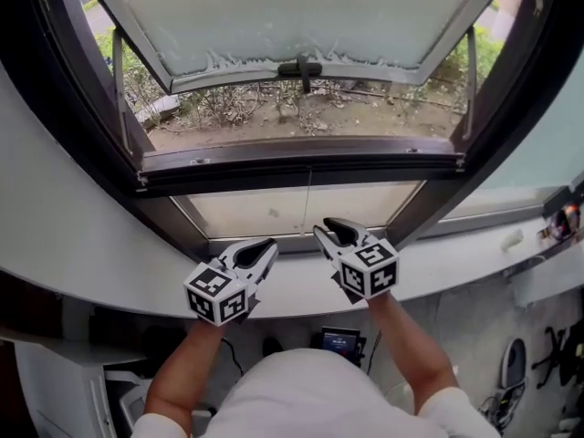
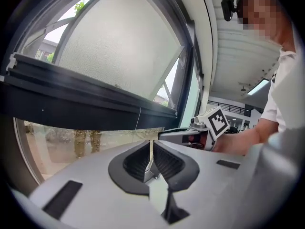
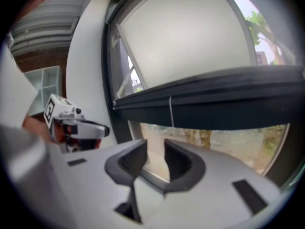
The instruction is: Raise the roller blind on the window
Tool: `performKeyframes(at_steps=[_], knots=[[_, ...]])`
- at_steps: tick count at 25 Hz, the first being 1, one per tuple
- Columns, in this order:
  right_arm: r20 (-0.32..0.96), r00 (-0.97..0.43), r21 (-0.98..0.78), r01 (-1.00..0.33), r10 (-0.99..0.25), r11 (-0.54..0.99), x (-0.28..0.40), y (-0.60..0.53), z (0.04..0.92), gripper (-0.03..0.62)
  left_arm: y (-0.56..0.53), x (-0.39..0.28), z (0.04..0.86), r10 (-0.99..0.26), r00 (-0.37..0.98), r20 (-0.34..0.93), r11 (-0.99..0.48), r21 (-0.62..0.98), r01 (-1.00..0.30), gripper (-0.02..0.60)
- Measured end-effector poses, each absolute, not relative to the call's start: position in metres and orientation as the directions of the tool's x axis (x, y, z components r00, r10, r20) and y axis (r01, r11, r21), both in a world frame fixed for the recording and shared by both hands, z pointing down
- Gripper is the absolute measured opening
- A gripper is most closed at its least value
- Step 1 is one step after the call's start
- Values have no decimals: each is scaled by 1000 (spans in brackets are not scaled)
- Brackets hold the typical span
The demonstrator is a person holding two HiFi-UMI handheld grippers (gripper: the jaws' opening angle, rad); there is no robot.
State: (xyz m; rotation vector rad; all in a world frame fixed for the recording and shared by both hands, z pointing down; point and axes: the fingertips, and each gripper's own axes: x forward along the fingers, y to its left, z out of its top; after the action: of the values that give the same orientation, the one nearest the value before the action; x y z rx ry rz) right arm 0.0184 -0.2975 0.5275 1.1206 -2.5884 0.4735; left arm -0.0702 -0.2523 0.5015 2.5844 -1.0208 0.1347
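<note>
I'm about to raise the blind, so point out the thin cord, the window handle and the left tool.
thin cord [image 1: 308, 203]: head view, middle of its hanging length.
window handle [image 1: 301, 67]: head view, its dark centre on the open sash's edge.
left tool [image 1: 269, 247]: head view, at its closed fingertips.

White sill [image 1: 73, 235] curves across under the dark window frame [image 1: 301, 167]; near its right end a small pale object [image 1: 513, 240] lies on it (too small to identify); further right, at the picture edge, a dark gadget [image 1: 563, 219] with red-orange bits; below the sill, grey floor [image 1: 456, 322]; tangled cables [image 1: 497, 407] lie on it, right side.
</note>
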Motion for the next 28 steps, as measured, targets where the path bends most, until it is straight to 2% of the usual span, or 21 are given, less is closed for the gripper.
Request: performKeyframes(at_steps=[9, 13, 16, 21, 24, 28], knots=[[401, -601, -96, -778, -691, 621, 1, -365, 528, 114, -287, -73, 510, -674, 683, 282, -662, 182, -727, 28], [396, -586, -64, -786, -707, 616, -7, -380, 518, 112, -303, -82, 493, -726, 620, 298, -651, -6, -759, 32], [396, -574, -28, -787, -716, 616, -11, -386, 510, 112, -319, -88, 469, -774, 565, 286, -624, -197, -756, 72], [395, -566, -16, -792, -724, 610, -12, -392, 505, 108, -344, -90, 440, -809, 516, 280, -587, -403, -702, 127], [406, -550, -2, -799, -730, 601, -10, -392, 506, 52, -358, -90, 443, -807, 489, 332, -590, -485, -645, 133], [428, -526, 32, -804, -735, 594, -8, -390, 510, 27, -370, -89, 452, -814, 432, 388, -578, -614, -537, 151]])
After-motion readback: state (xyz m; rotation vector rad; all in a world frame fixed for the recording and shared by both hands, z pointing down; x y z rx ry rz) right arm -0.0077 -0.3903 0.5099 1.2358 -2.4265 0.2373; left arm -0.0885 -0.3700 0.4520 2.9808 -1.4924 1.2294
